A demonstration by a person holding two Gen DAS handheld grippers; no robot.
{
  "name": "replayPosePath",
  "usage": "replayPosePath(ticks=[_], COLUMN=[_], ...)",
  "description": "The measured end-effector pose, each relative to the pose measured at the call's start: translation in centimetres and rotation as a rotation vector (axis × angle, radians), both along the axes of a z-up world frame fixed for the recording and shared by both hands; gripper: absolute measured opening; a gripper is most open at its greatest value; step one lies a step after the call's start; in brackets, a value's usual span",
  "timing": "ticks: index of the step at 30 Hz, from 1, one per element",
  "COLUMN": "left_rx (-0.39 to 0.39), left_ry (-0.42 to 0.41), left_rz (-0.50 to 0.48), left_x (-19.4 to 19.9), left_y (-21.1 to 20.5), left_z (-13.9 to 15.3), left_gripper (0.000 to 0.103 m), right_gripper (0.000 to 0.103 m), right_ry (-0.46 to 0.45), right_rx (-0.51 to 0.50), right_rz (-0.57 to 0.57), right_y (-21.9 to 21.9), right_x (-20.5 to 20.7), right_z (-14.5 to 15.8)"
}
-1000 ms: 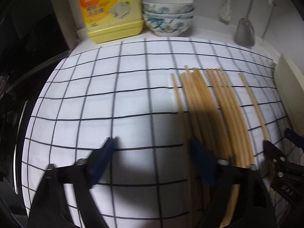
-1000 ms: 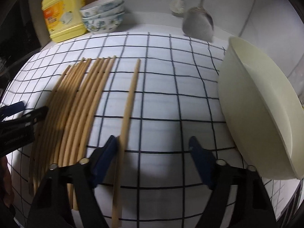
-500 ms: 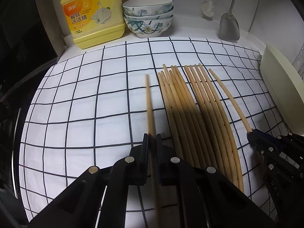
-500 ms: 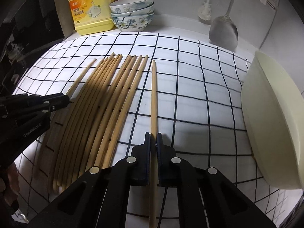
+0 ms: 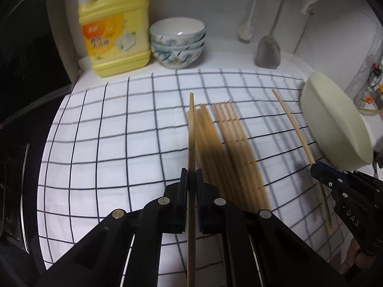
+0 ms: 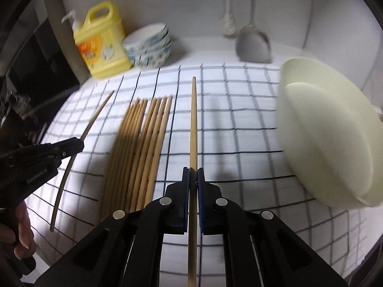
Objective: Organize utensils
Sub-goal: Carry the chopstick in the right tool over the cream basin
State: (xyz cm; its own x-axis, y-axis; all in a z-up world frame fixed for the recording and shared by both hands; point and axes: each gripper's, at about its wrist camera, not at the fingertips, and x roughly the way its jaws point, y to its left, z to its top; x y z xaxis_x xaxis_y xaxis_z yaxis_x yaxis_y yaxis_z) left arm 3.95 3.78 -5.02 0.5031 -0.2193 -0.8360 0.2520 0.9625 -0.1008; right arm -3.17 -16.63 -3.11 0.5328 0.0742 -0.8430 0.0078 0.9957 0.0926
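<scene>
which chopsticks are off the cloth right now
Two: the chopstick in the left tool and the chopstick in the right tool. The bundle lies flat.

My left gripper (image 5: 190, 179) pinches one chopstick (image 5: 191, 129) just left of the chopstick pile (image 5: 227, 148); right gripper (image 5: 319, 171) pinches another (image 5: 293, 125).

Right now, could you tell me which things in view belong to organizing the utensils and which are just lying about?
In the job:
- left gripper, shut on a chopstick
- right gripper, shut on another chopstick
- chopstick row on the cloth

Lying about:
- soap jug
- stacked bowls
- cream basin
- hanging spatula
</scene>
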Motion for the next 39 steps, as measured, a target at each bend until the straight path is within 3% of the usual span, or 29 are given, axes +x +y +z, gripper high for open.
replayPosePath(ticks=[8,14,17,24,28,39], left_rx=[-0.074,-0.125,-0.147,-0.141,-0.117,-0.068], left_ry=[-0.057,-0.105,-0.091,-0.046,0.004,0.075], left_rz=[-0.143,-0.242,-0.275,-0.338,-0.340,-0.318], left_x=[-0.7,-0.1,0.9,2.2,3.5,6.6], left_y=[-6.7,-15.2,-19.4,-29.5,-33.2,-36.3], left_z=[5.4,9.1,10.1,7.8,4.9,-0.2], left_gripper=[0.007,0.007,0.007,0.007,0.007,0.007], right_gripper=[0.006,0.006,0.006,0.006,0.006,0.006], right_ry=[-0.094,-0.133,-0.141,-0.107,-0.060,0.058], right_rx=[0.008,-0.025,-0.021,0.033,0.055,0.091], right_rz=[-0.134,-0.218,-0.249,-0.302,-0.304,-0.282], right_y=[-6.1,-13.2,-16.8,-25.4,-27.4,-29.8], right_x=[-2.9,-3.7,-3.4,-0.9,1.1,4.3], right_z=[5.3,7.7,7.9,5.8,3.6,-1.5])
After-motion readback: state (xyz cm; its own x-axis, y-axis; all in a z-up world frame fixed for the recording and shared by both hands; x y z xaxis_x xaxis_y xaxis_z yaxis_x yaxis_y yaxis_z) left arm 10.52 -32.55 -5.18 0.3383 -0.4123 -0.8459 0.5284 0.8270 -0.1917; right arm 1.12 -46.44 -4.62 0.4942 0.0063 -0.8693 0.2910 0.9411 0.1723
